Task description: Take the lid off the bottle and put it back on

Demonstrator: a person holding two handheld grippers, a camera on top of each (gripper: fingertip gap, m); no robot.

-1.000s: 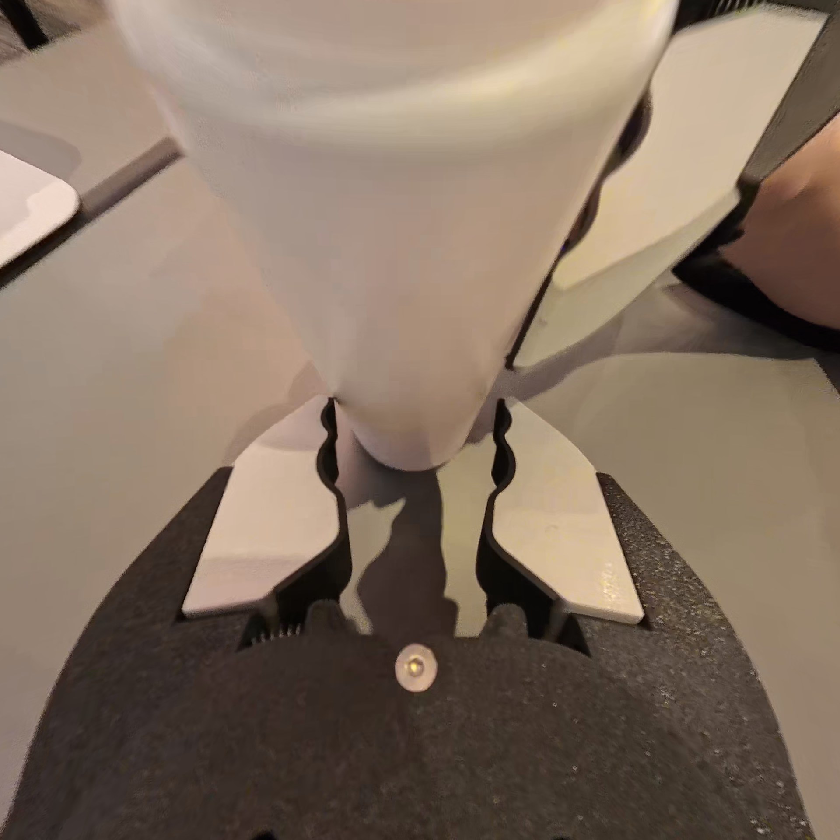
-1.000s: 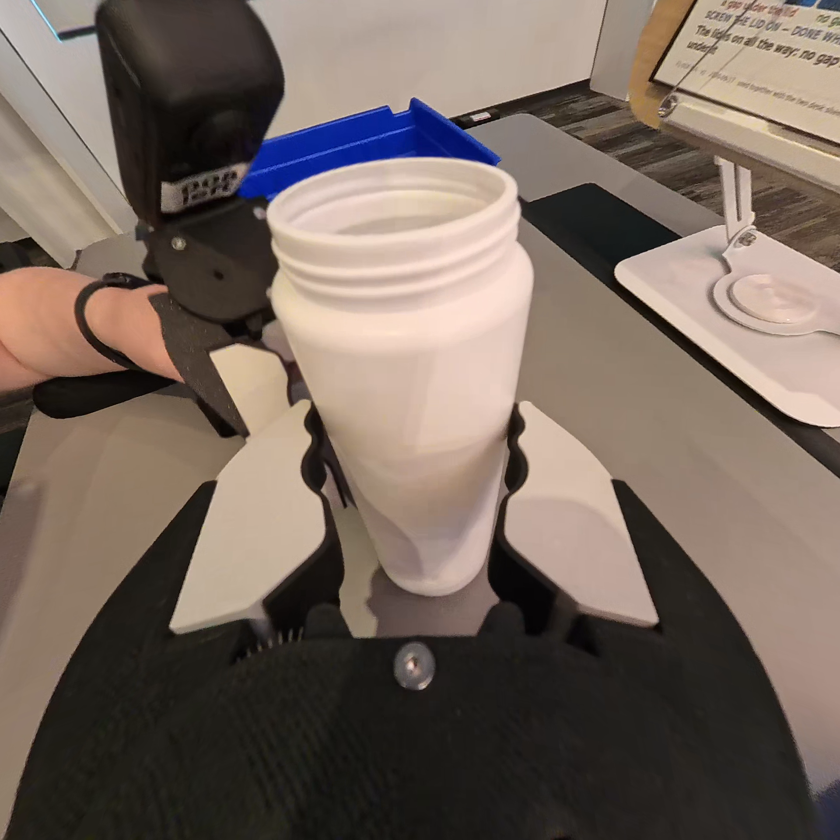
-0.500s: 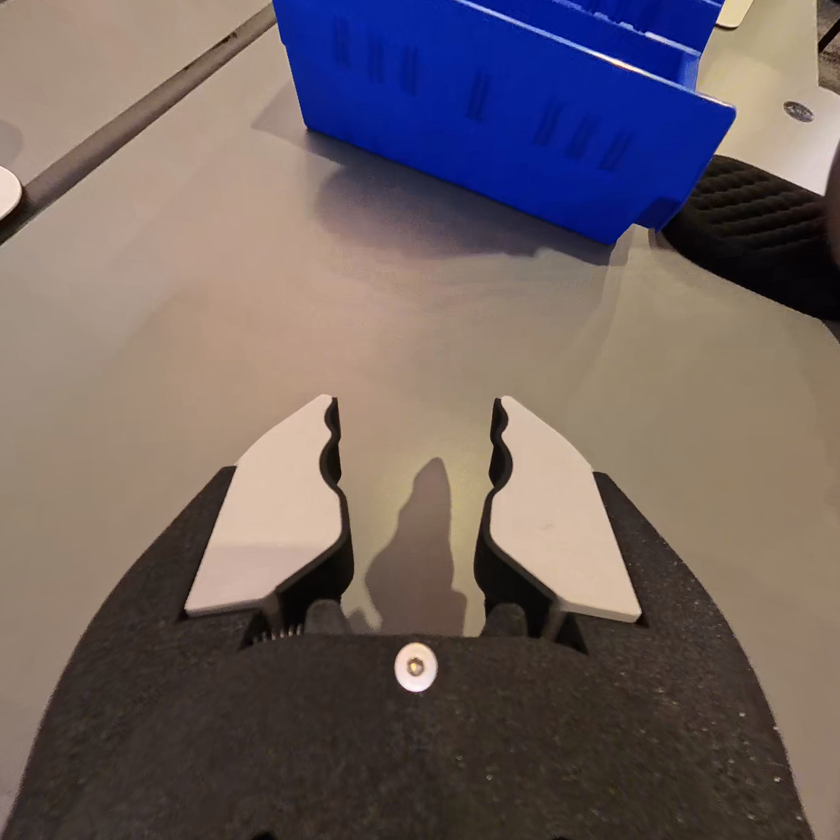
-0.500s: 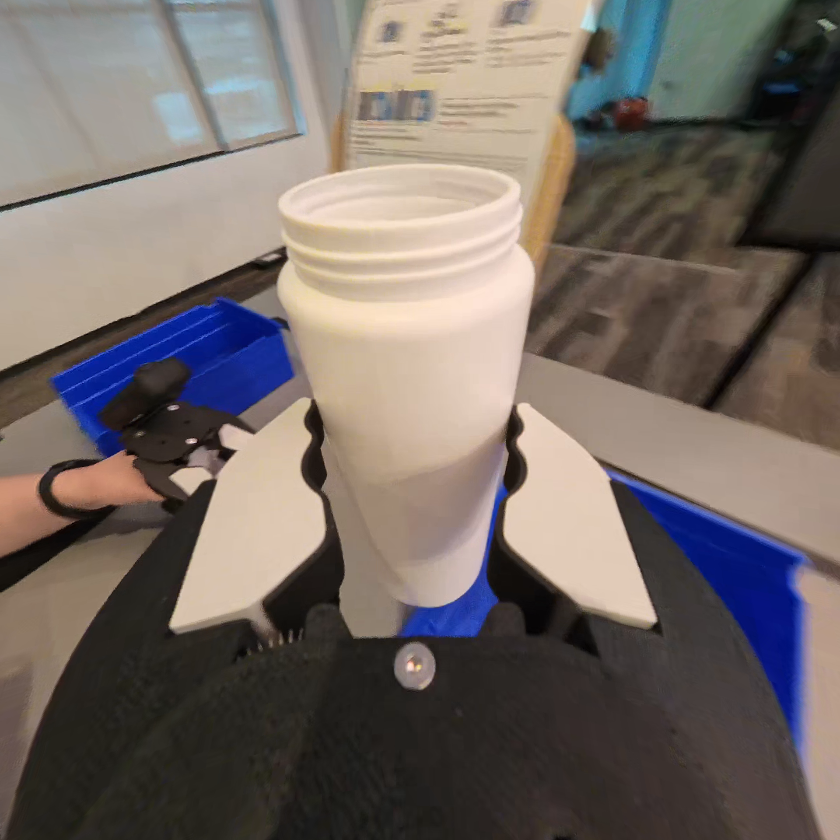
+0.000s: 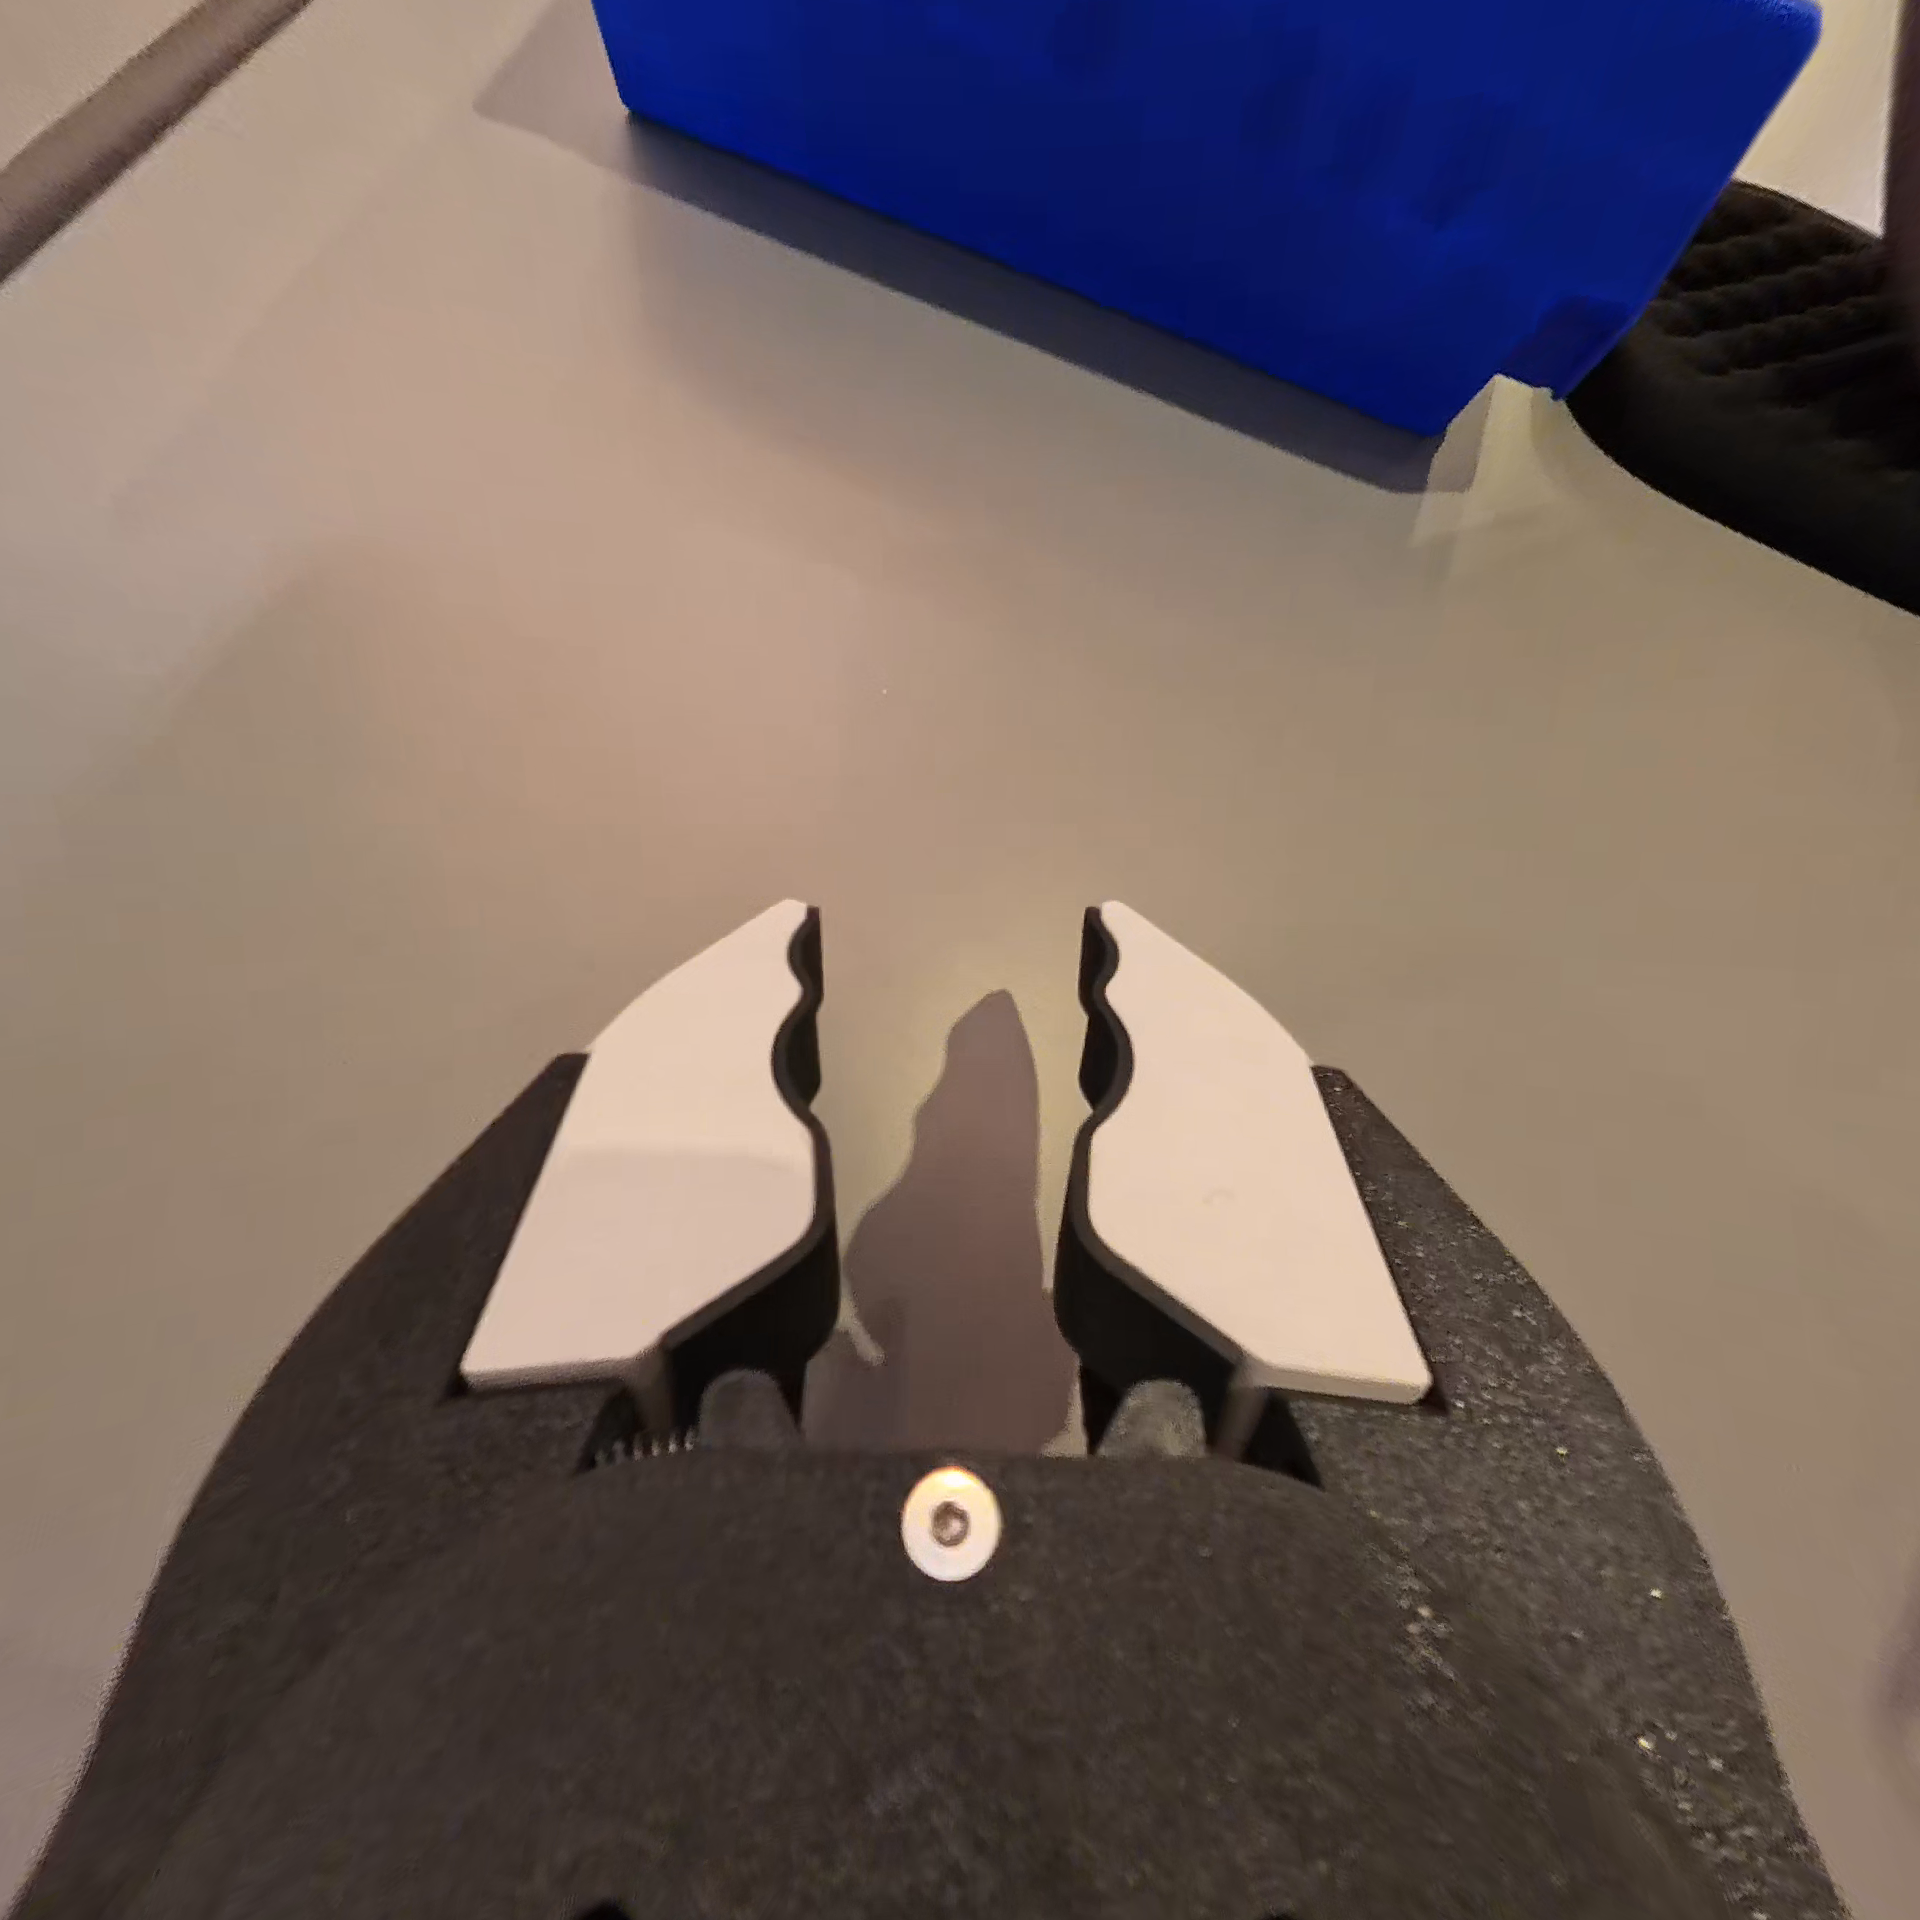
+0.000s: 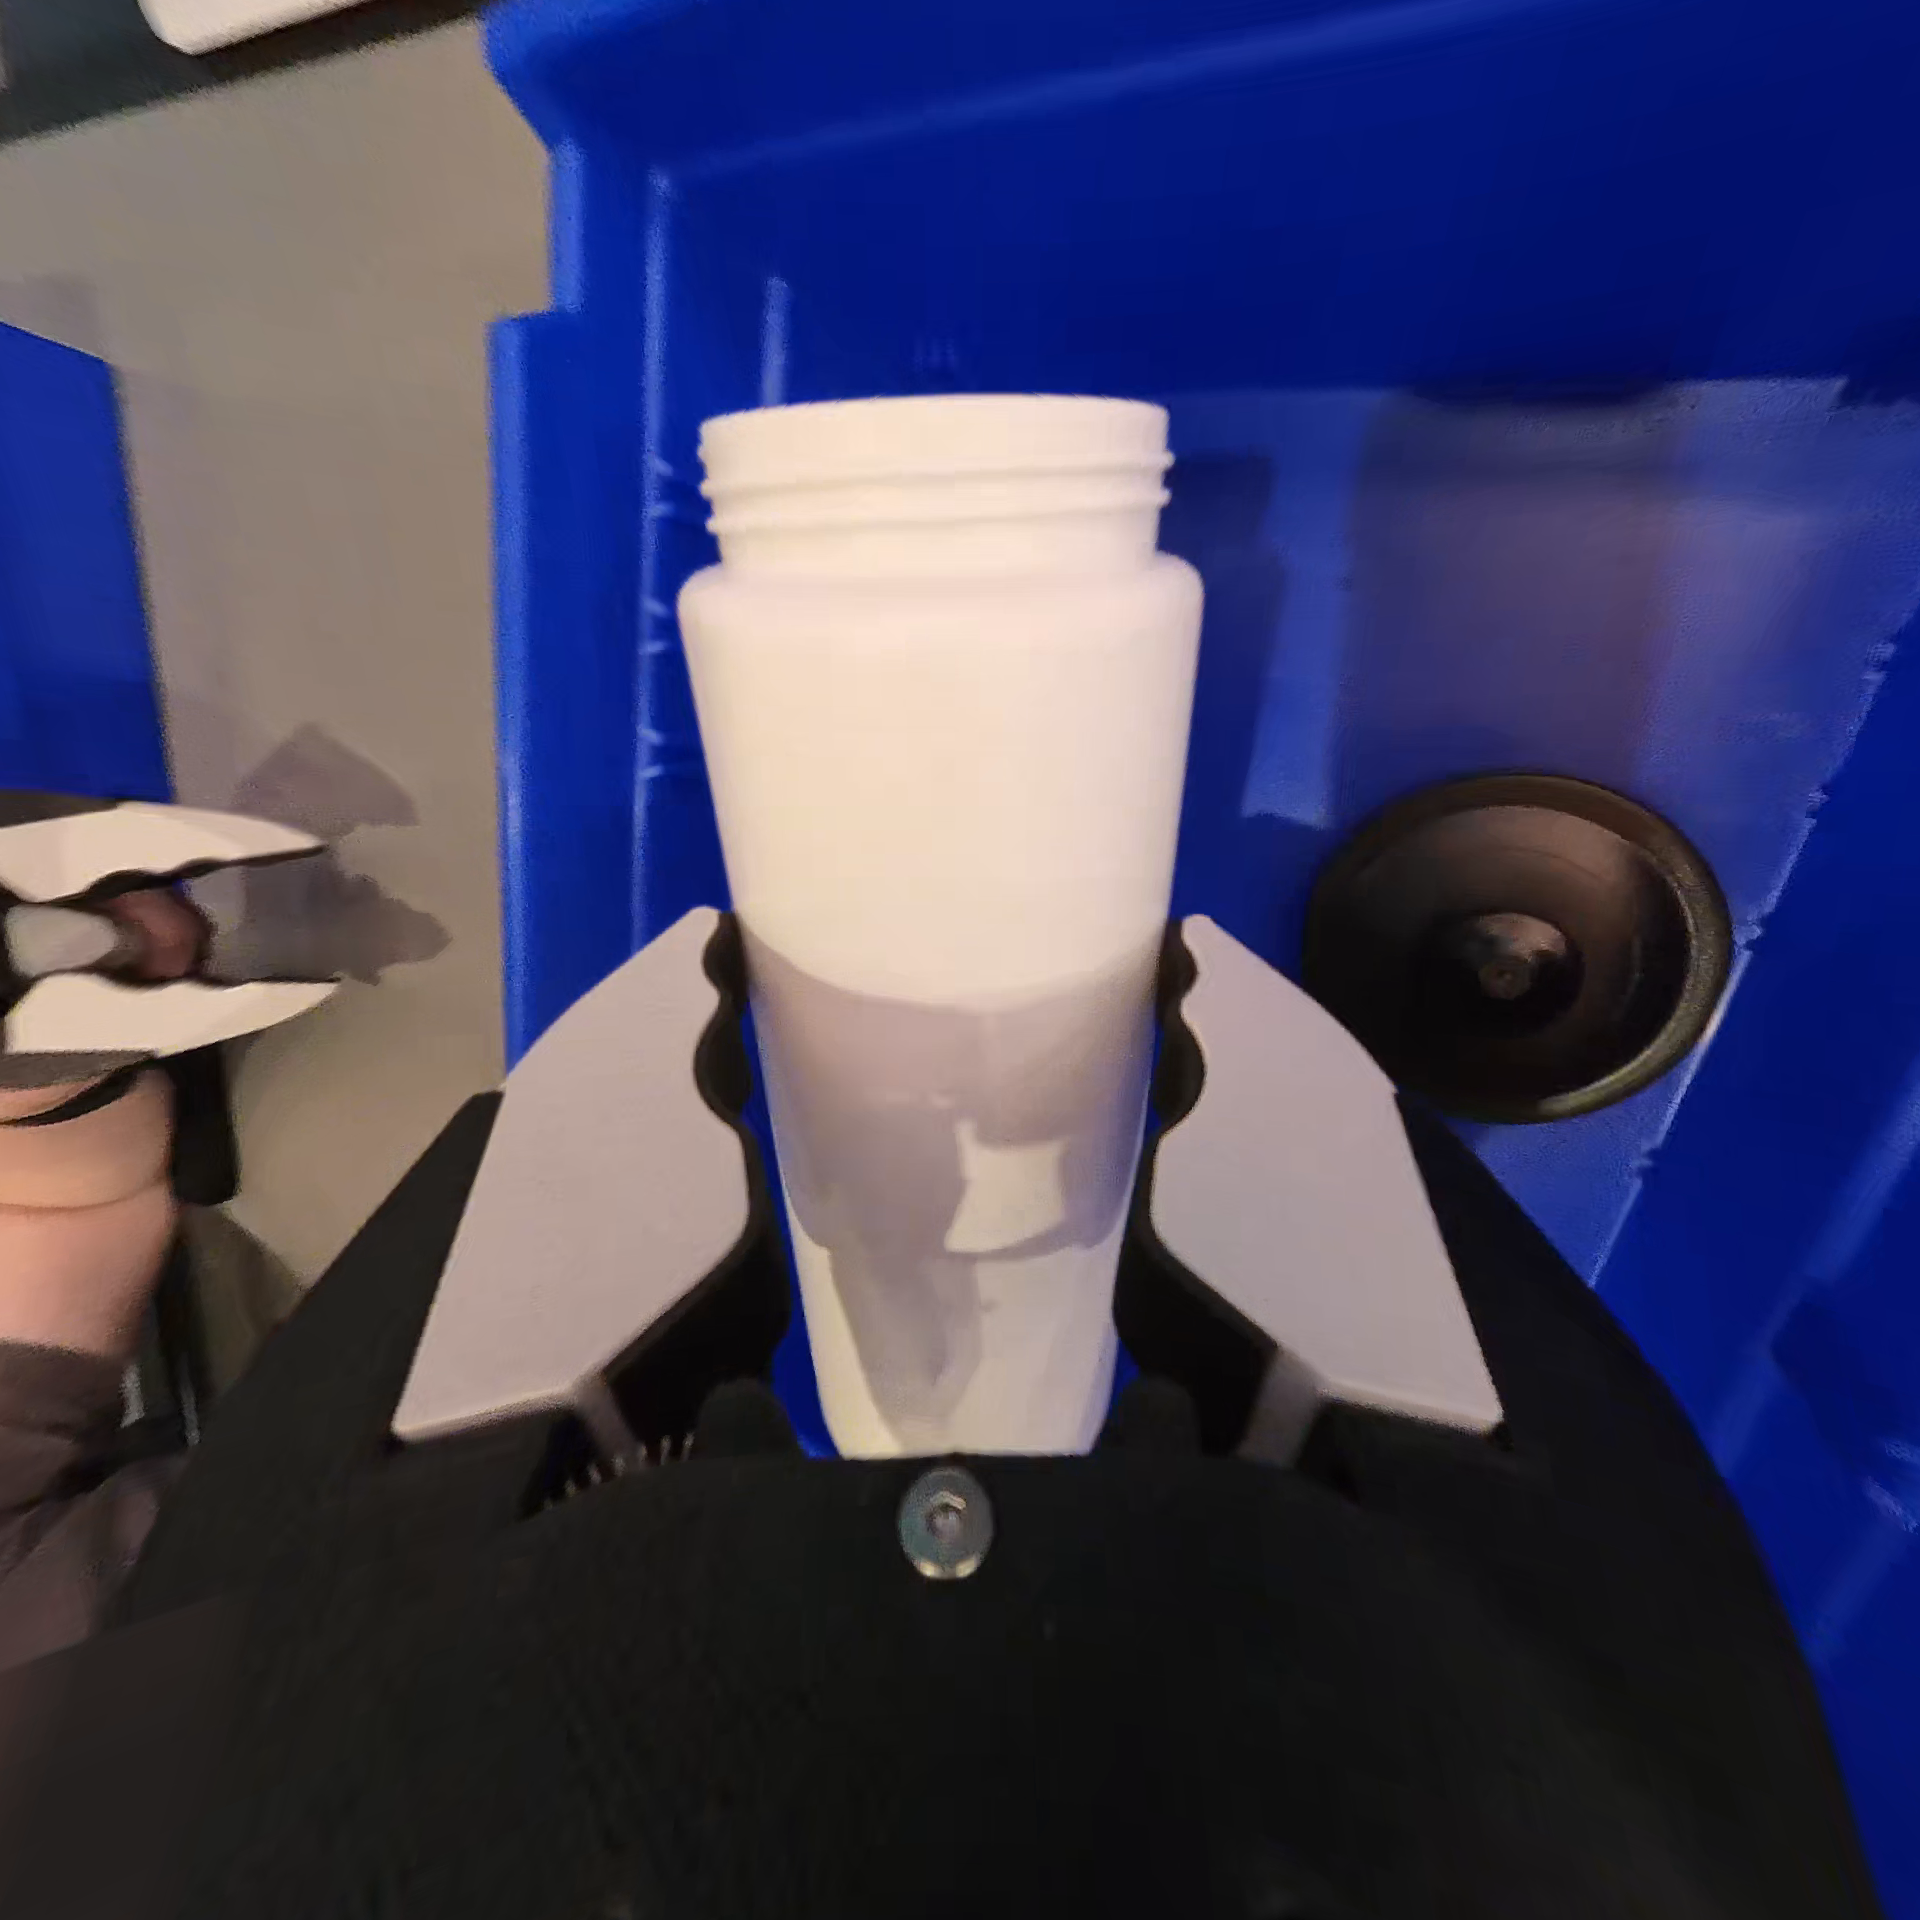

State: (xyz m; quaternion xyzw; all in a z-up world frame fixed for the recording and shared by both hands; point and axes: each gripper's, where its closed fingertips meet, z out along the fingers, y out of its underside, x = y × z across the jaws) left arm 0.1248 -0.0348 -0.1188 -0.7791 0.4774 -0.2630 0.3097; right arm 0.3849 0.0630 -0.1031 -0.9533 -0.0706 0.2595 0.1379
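Bottle point(image 6: 940, 748) uncapped, clamped in right gripper point(image 6: 948, 971)

Surface: grey table point(image 5: 520, 582) | Resting on it: blue bin point(image 5: 1195, 177), far side | second blue bin point(image 6: 1351, 260)

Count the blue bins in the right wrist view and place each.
2. One blue bin fills the view behind the white bottle in the right claw, a black lid inside it. The other bin shows at the left edge. Others may be hidden.
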